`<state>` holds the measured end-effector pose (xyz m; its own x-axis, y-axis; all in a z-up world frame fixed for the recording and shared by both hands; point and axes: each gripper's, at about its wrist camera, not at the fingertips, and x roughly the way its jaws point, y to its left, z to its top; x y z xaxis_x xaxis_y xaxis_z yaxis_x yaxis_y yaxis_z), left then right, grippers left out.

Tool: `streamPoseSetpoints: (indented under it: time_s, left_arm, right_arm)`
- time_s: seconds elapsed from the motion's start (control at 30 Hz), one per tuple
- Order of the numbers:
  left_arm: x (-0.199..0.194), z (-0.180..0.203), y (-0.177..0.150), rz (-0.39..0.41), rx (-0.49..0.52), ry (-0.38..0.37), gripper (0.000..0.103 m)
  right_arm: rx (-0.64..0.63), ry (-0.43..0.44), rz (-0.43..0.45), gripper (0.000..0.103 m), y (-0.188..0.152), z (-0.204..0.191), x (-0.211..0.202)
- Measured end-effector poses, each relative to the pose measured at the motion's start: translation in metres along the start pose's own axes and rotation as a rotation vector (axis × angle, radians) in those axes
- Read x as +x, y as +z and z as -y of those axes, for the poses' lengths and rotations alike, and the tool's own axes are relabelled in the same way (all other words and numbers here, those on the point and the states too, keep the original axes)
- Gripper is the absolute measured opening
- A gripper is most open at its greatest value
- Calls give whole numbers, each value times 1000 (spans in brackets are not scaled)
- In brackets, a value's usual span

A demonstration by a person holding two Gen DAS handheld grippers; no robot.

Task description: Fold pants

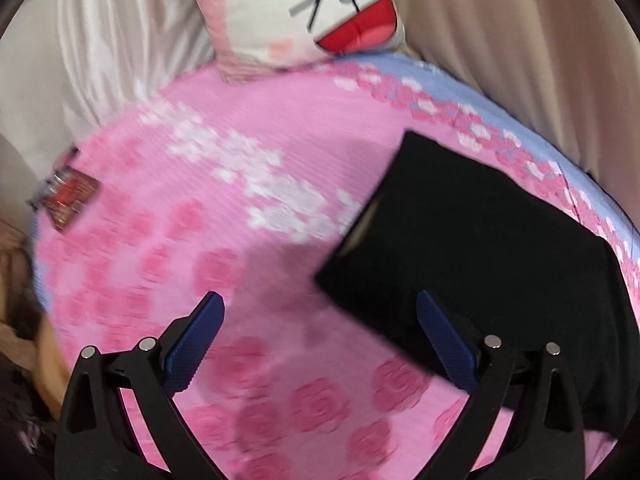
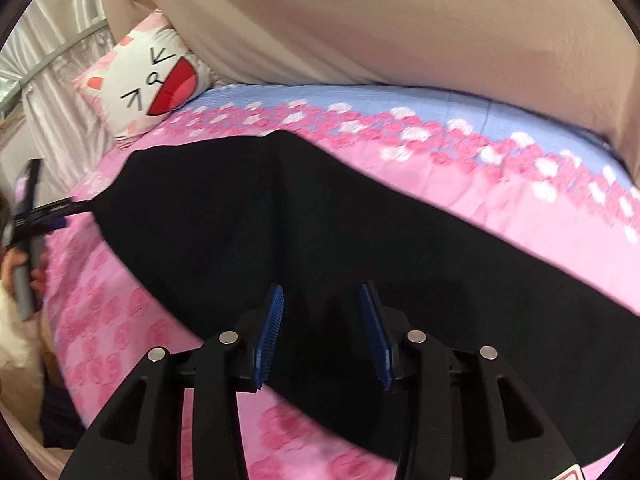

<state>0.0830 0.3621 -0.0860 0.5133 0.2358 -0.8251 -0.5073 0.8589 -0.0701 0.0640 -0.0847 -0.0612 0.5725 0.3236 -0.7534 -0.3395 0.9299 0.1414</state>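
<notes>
1. Left wrist view: the pants [image 1: 480,248] were black and lay flat on a pink rose-print bedspread [image 1: 192,248], right of centre. A square-cut end pointed up and left, and its near edge showed a pale lining.
2. The left tongs [image 1: 320,308] stood spread wide, nothing between the blue pads [image 1: 200,340]. The right-hand finger overlapped the near edge of the pants; contact could not be told. The left-hand finger was over bare spread.
3. A cat-face pillow [image 1: 304,4] leaned at the head of the bed, and beige curtains [image 1: 500,32] hung beyond it. A small red-and-silver packet [image 1: 68,196] lay at the spread's left edge, well apart from the pants. The view was blurred.
4. Right wrist view: the pants [image 2: 320,232] ran as a long dark band across the spread [image 2: 500,208], from left to lower right.
5. The right tongs [image 2: 322,292] stood partly spread over the cloth, pads clear of it, gripping nothing.
6. The other tongs [image 2: 48,212] sat at the far left tip of the pants, in a hand [image 2: 24,268]; their state could not be told here. The pillow [image 2: 148,80] stood at upper left.
</notes>
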Motion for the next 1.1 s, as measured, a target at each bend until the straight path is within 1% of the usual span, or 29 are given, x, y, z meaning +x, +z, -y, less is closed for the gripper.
streamPoseSetpoints:
  time_s: [0.07, 0.1, 0.13, 0.17, 0.23, 0.27, 0.3, 0.37, 0.43, 0.47, 0.5, 0.53, 0.57, 0.6, 0.63, 0.67, 0.7, 0.77, 0.83, 0.87, 0.9, 0.93, 0.97, 1.0, 1.07, 1.1]
  left_arm:
    - [10, 7, 1, -24, -27, -44, 94]
    - [11, 9, 2, -31, -37, -72, 89]
    - [8, 12, 3, -33, -47, -92, 86]
    - [2, 16, 4, -16, -49, -106, 86]
    - [-11, 23, 4, 24, -28, -104, 86]
    - [-16, 26, 5, 40, -10, -105, 88]
    - [-14, 29, 6, 41, 0, -102, 88]
    - [0, 31, 10, 6, -3, -94, 88]
    - [19, 27, 13, -65, -40, -78, 88]
    - [25, 22, 12, -95, -76, -104, 88]
    - [28, 17, 11, -109, -109, -155, 88]
    - [29, 14, 10, -108, -124, -174, 86]
    - [28, 14, 10, -91, -121, -167, 74]
    - [26, 13, 11, -67, -106, -133, 44]
    - [23, 13, 13, -50, -91, -123, 32]
    - [19, 9, 18, -44, -96, -162, 21]
    - [17, 4, 23, -61, -108, -197, 19]
    - [14, -2, 30, -75, -100, -217, 19]
    - [16, -10, 33, -88, -97, -207, 19]
    - [23, -11, 33, -108, -88, -204, 20]
    - [32, -10, 30, -136, -72, -193, 26]
    - [34, -10, 27, -128, -76, -174, 30]
    - [31, -10, 25, -120, -80, -115, 49]
    - [25, -9, 25, -103, -82, -60, 53]
    - [-7, -6, 24, 8, -67, 12, 52]
    - [-25, -3, 24, 69, -50, 83, 59]
  right_arm:
    - [-6, 2, -2, 40, -5, -6, -3]
    - [-8, -6, 2, 40, -6, -8, -5]
    - [-10, -15, 6, 40, -9, -8, -9]
    - [-8, -17, 10, 40, -11, -8, -13]
    - [1, -24, 19, 40, -14, -6, -19]
    - [7, -29, 19, 40, -16, -4, -21]
    - [15, -38, 21, 40, -19, -3, -21]
    - [27, -33, 12, 40, -22, 1, -20]
    - [41, -41, 6, 40, -24, 4, -17]
    - [44, -41, 3, 40, -24, 5, -17]
    - [46, -43, 6, 40, -25, 6, -17]
    - [49, -43, 10, 40, -25, 6, -18]
    - [50, -44, 13, 41, -25, 6, -19]
    - [53, -47, 14, 44, -26, 7, -19]
    - [57, -51, 12, 45, -26, 9, -18]
    - [60, -56, 11, 45, -25, 10, -18]
    - [66, -61, 8, 45, -25, 12, -16]
    - [73, -61, 13, 45, -25, 15, -18]
    - [77, -62, 33, 46, -26, 19, -24]
    - [83, -68, 38, 50, -28, 23, -26]
    - [92, -80, 41, 52, -31, 28, -26]
    - [103, -91, 38, 53, -33, 33, -26]
    - [119, -106, 28, 53, -36, 40, -24]
    - [139, -127, 12, 53, -40, 47, -23]
    - [148, -136, 15, 53, -45, 53, -28]
    - [150, -141, 24, 53, -48, 57, -33]
